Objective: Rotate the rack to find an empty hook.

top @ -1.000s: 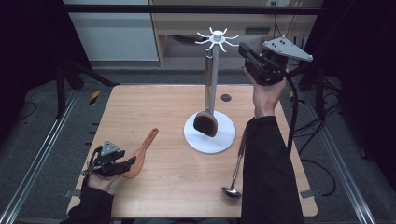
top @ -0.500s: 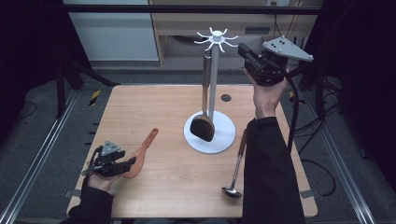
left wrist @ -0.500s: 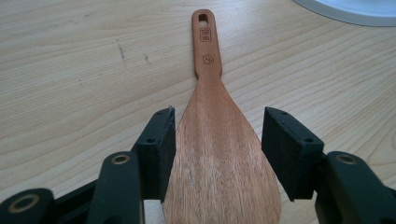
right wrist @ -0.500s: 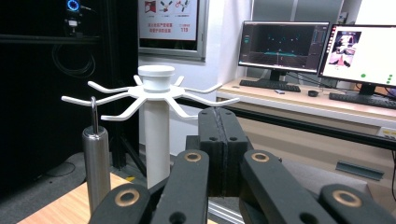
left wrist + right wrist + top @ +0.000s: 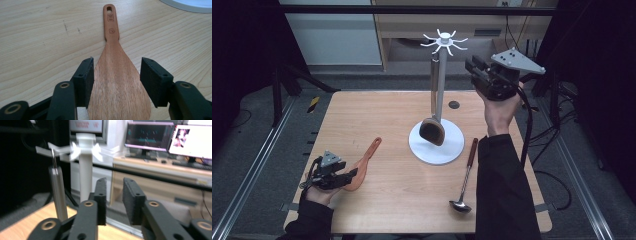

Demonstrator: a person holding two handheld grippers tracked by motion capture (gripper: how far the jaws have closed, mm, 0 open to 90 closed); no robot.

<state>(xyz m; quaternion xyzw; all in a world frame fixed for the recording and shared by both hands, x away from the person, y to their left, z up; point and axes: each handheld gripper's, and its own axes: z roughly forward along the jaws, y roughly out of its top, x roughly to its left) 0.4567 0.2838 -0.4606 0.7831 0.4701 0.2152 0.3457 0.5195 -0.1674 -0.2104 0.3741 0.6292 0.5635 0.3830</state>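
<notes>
In the high view, a white utensil stand [image 5: 436,141] rises from its round base near the middle of the wooden bench [image 5: 397,205], and it serves here as the landmark. A dark-bladed spatula [image 5: 432,127] with a metal handle hangs from one of the stand's top hooks, its blade low over the base. The right gripper [image 5: 474,69] is held up in the air to the right of the stand's top, level with the hooks and apart from them. Its fingers have just been opening, and nothing is between them. A metal ladle [image 5: 464,178] with a dark reddish handle lies on the bench just right of the base, beside the person's right sleeve. To the left of the stand and nearer the person, a wooden spatula [image 5: 364,163] lies flat with its handle pointing toward the base. The left gripper [image 5: 346,176] rests at its broad end.

In the left gripper view, the wooden spatula [image 5: 116,82] lies flat between the two fingers [image 5: 86,77], which are parted around its blade. One finger lies against the blade's edge; the other stands just clear. The edge of the stand's base [image 5: 190,5] shows beyond the handle's hole.

In the right gripper view, the fingers [image 5: 132,200] stand parted and empty. The stand's post [image 5: 85,180] is behind them, slightly left, and the hanging spatula's metal handle [image 5: 58,192] is farther left of it.
</notes>
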